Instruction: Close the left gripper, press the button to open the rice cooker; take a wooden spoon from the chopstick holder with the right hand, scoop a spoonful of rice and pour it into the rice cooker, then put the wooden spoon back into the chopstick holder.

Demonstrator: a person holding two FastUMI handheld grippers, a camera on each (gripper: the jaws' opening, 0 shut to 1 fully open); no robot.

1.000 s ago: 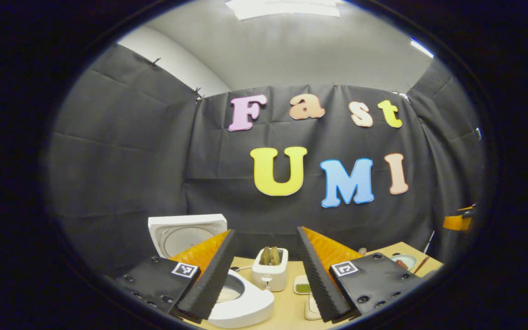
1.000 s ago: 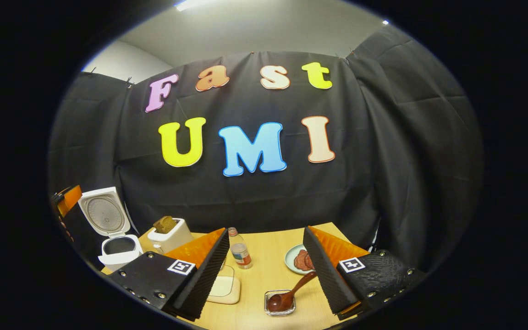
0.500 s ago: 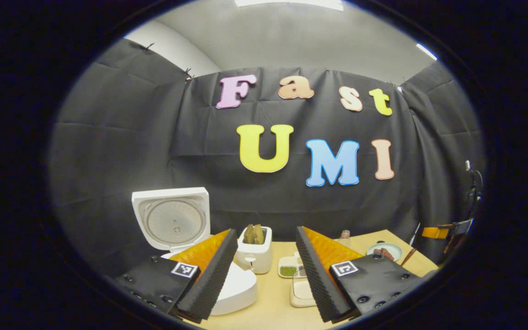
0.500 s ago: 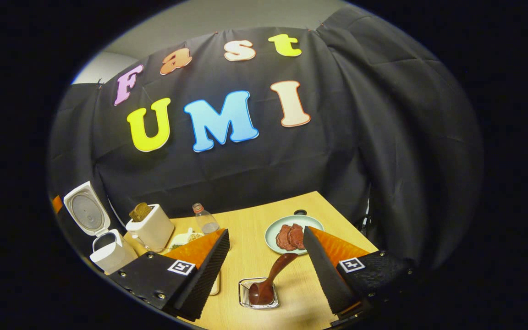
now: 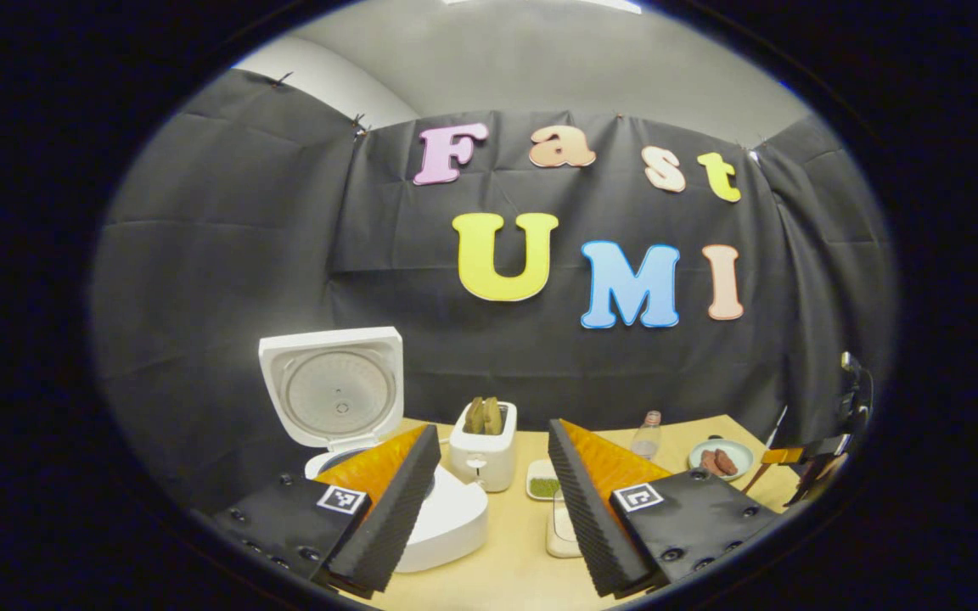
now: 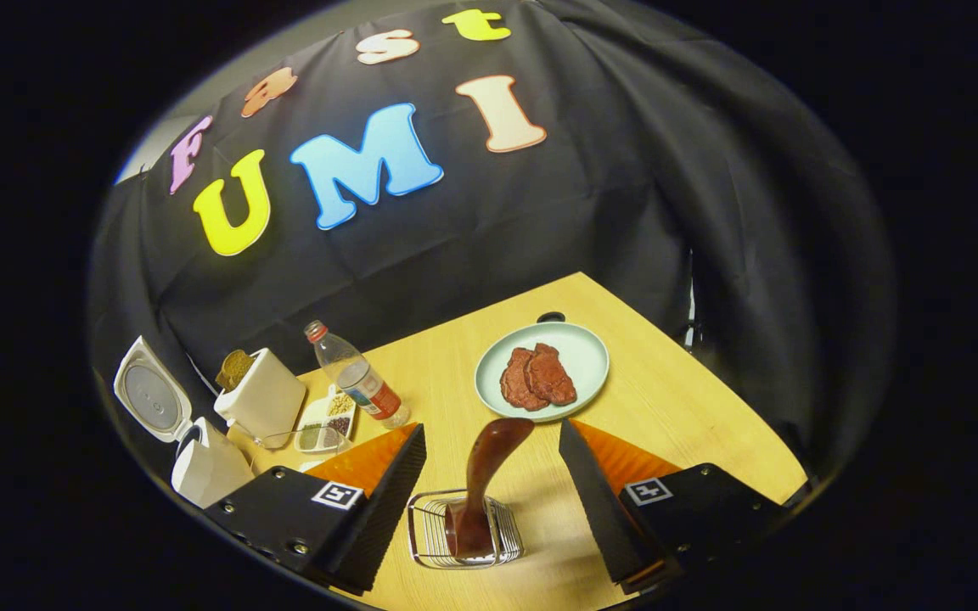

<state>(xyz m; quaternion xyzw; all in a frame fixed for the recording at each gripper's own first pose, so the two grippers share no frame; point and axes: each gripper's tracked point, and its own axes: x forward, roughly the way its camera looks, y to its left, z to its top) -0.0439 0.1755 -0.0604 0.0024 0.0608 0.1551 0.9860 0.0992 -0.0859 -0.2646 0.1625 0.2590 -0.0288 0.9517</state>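
- The right gripper [image 6: 491,475] hangs above the near part of the tabletop [image 6: 676,399], jaws spread wide and holding nothing.
- Between its fingers, lower down, stands the chopstick holder [image 6: 463,530], a wire basket near the tabletop's front edge.
- The wooden spoon [image 6: 485,475] stands in that holder, its handle leaning up and away toward the plate; neither finger touches it.
- Just beyond the spoon's handle sits a pale plate [image 6: 581,352] bearing two reddish patties [image 6: 537,377], close to the far edge.
- Left of the plate lies a tilted plastic bottle [image 6: 357,386], then a small divided dish [image 6: 325,422] of grains and a white toaster [image 6: 261,397] with bread in it.
- At the tabletop's left end stands the rice cooker [image 6: 205,465], lid raised.
- The left gripper [image 5: 493,501] is released too, fingers wide apart and empty, above the left end of the tabletop.
- Behind its left finger sits the rice cooker [image 5: 446,518], its lid [image 5: 332,386] upright and open.
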